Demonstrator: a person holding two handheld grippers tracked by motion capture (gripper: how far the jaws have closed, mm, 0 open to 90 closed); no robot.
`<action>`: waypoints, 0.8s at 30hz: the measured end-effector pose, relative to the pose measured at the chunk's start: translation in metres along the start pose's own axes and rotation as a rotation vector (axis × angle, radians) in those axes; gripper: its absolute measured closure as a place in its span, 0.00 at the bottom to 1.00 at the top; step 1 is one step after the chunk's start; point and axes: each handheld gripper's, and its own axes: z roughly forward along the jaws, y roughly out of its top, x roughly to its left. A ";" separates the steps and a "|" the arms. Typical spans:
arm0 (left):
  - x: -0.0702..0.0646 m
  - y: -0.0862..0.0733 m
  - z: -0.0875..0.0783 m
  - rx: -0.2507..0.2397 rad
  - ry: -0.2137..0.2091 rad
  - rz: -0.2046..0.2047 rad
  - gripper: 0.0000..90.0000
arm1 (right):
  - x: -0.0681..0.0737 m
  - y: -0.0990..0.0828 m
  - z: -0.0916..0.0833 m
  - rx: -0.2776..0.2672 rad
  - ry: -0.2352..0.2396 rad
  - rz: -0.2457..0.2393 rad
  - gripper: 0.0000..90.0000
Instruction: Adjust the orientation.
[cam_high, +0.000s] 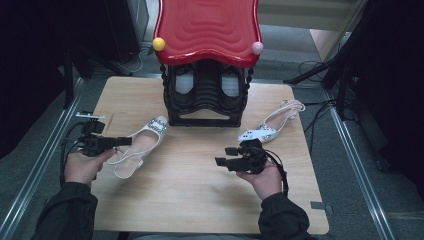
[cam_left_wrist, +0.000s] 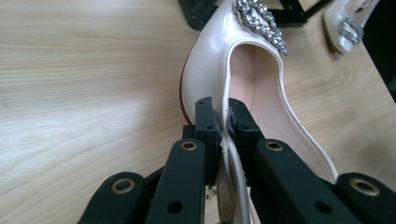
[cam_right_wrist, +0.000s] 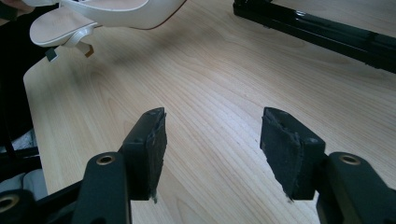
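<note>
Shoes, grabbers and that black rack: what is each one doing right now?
Left gripper: shut on the near shoe's side edge.
Near shoe: held, toe toward the rack.
Right gripper: open, nothing between its jaws.
Far shoe: lying on the table, untouched.
Shoe rack: upright, red top on.

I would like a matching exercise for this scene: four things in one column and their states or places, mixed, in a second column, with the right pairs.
Things:
1. left gripper
2. right gripper
3. far shoe
4. rack

States or places:
A. open, holding nothing
B. lies on the table at the right
C. shut on a shoe's edge
D. stands at the table's far side, under a red top

Pairs: 1-C, 2-A, 3-B, 4-D
</note>
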 end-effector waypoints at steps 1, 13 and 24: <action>-0.003 0.000 0.001 0.002 -0.008 0.008 0.95 | 0.000 0.000 0.000 0.000 -0.002 -0.001 0.47; -0.034 0.002 0.032 0.054 -0.139 0.044 0.95 | 0.001 -0.005 -0.003 0.000 -0.012 0.006 0.47; -0.070 0.011 0.070 0.109 -0.202 0.124 0.95 | 0.001 -0.017 -0.013 -0.005 -0.046 0.034 0.47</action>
